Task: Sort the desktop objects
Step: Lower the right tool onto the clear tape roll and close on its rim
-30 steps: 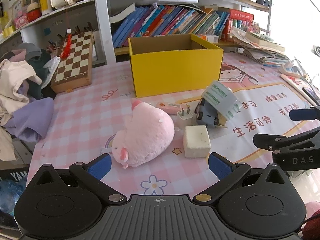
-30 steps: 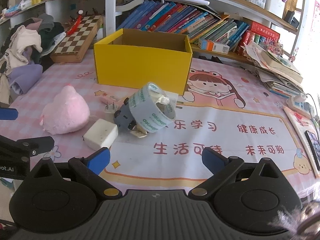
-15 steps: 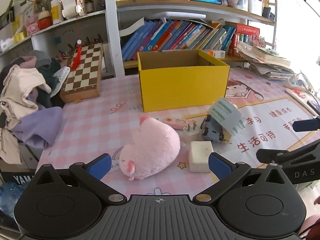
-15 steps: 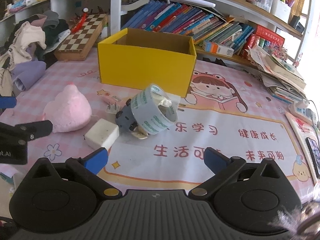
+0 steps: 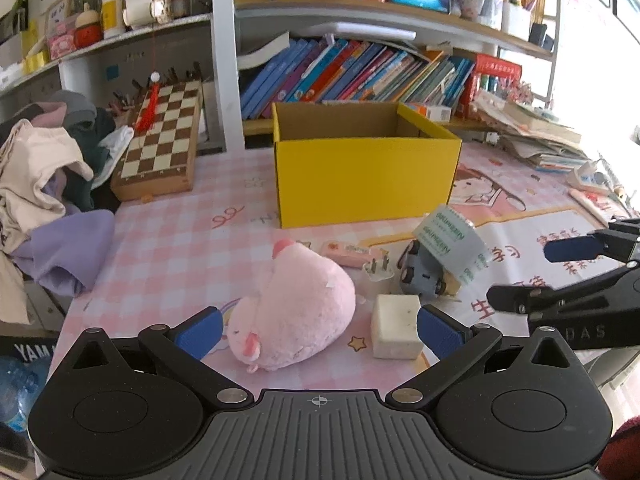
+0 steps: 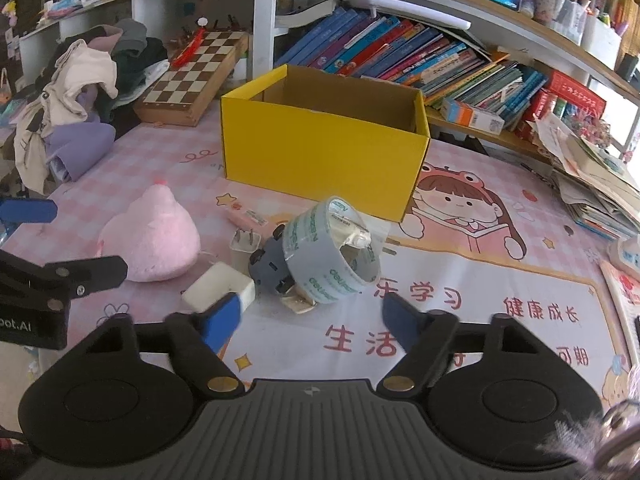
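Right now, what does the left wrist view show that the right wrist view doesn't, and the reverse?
Left wrist only: a blue-capped water bottle at the lower left edge, and the right tool seen from the side, with nothing between its blue pads.

Right wrist only: the cartoon girl in a frog hat printed on the desk mat, seen whole, and the left tool at the left edge.

Both: the yellow cardboard box, pink plush toy, clear tape roll, white block and wooden chessboard.

Ref. the box (image 6: 324, 152): plush toy (image 6: 154, 240) lies in front-left, tape roll (image 6: 332, 256) in front, resting on a toy car (image 6: 270, 264); chessboard (image 6: 192, 80) left, books (image 6: 400, 56) behind.
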Available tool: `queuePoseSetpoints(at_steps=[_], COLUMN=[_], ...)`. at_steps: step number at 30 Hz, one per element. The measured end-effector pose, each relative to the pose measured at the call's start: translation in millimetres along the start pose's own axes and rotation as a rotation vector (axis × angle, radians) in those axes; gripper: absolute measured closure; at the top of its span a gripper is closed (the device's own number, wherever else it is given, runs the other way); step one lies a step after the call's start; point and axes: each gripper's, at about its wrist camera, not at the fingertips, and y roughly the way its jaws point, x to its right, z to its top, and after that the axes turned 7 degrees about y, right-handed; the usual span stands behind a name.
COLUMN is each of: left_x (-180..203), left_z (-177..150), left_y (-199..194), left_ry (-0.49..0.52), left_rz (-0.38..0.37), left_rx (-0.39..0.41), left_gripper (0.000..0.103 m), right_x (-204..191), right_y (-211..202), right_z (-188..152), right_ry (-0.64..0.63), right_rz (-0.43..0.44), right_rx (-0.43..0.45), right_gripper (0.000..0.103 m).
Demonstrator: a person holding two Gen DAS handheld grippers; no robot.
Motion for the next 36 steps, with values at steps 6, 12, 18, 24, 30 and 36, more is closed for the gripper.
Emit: queuePoseSetpoints(at_steps=[6,12,18,24,30,36], left_x=[-1,-3,-5,-1,3,6], left_z=[3,7,8,9,12,14], left_y=[11,24,38,55,68,79], left_ry=[-0.029,-0.068,-0.098,-0.089,-0.081,-0.044], left_rz=[0.026,0.061,0.100,0.128,0.121,0.140], left_rx=[-0.033,-0.072,-0.114,-0.161,-0.194,-0.211], left_gripper=[0.000,0.000,0.000,0.000,0.000,0.000], right_x=[6,13,17,18,20,20], right_y=[17,36,53,64,65,62], right_z=[10,21,28,28,25,25], right_ry=[-0.021,-0.043,-0.082,-0.142,-0.188,-0.221], right_rz=[0.018,0.040,0.080,0.123,0.187,0.215], right_rx=[-0.033,-0.067,-0.103,-0.140,-0.169,-0.149], right_gripper=[0.052,0.053,0.053,0.060,0.084,0.095])
